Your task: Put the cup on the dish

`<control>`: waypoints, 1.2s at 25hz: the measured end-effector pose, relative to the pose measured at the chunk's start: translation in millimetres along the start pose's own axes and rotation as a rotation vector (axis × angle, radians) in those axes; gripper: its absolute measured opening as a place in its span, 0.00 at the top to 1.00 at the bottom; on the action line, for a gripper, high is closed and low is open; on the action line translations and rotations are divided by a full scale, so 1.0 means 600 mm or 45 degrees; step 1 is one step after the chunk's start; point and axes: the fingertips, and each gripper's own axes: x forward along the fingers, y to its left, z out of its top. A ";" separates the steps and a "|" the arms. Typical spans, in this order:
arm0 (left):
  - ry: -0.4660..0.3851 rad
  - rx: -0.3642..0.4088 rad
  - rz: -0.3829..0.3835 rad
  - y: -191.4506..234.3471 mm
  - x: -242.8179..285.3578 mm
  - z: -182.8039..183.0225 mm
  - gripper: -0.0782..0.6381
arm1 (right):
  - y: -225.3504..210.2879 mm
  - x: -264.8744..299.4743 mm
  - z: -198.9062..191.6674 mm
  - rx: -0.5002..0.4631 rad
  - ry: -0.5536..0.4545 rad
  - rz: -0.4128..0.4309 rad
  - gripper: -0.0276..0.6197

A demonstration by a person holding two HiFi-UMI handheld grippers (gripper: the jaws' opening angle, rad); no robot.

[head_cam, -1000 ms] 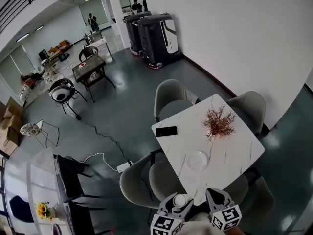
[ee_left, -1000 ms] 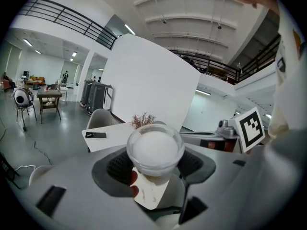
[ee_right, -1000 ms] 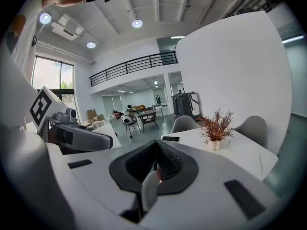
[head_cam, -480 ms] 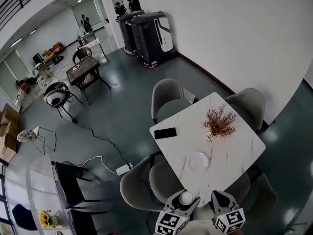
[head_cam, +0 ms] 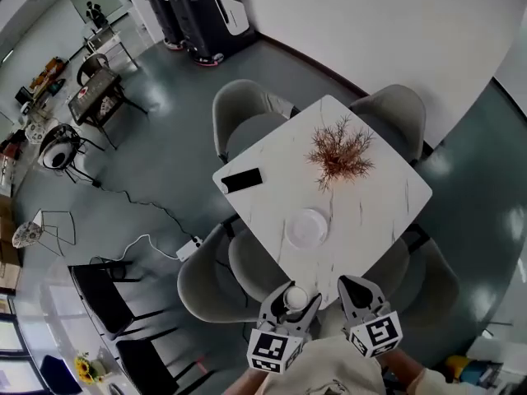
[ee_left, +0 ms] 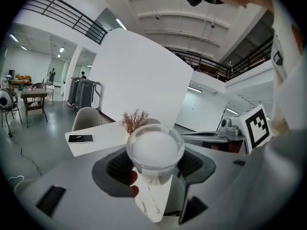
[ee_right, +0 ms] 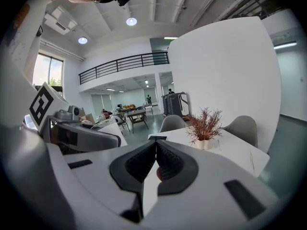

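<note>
A clear plastic cup (ee_left: 154, 150) with a whitish inside sits upright between the pads of my left gripper (ee_left: 154, 164), which is shut on it. From the head view the cup (head_cam: 296, 296) hangs in the left gripper (head_cam: 290, 301) at the near edge of the white marble table (head_cam: 375, 208). The white dish (head_cam: 306, 227) lies on the table's near half, apart from the cup. My right gripper (head_cam: 356, 291) is beside the left one; its pads (ee_right: 165, 163) meet with nothing between them.
On the table stand a dried reddish plant in a small pot (head_cam: 339, 151) and a black phone (head_cam: 242, 179). Grey chairs (head_cam: 244, 105) ring the table. A cable and power strip (head_cam: 188, 248) lie on the floor to the left.
The head view has shifted, so the table and dish now sit higher and more to the left in the picture. The left gripper keeps hold of the cup near the table's edge.
</note>
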 end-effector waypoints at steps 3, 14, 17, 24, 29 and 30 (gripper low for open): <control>-0.023 0.035 0.031 0.019 0.030 0.004 0.52 | -0.017 0.026 -0.001 -0.012 -0.009 0.003 0.95; -0.105 0.031 0.128 0.073 0.101 -0.001 0.52 | -0.051 0.096 -0.037 -0.096 0.044 0.060 0.95; -0.103 0.012 0.158 0.098 0.119 -0.012 0.52 | -0.057 0.125 -0.048 -0.105 0.052 0.086 0.95; -0.082 -0.015 0.235 0.146 0.159 -0.036 0.52 | -0.071 0.187 -0.069 -0.117 0.077 0.166 0.95; -0.037 0.033 0.253 0.168 0.189 -0.056 0.52 | -0.079 0.228 -0.095 -0.073 0.110 0.211 0.95; -0.025 0.031 0.258 0.171 0.194 -0.062 0.52 | -0.081 0.236 -0.100 -0.074 0.107 0.217 0.95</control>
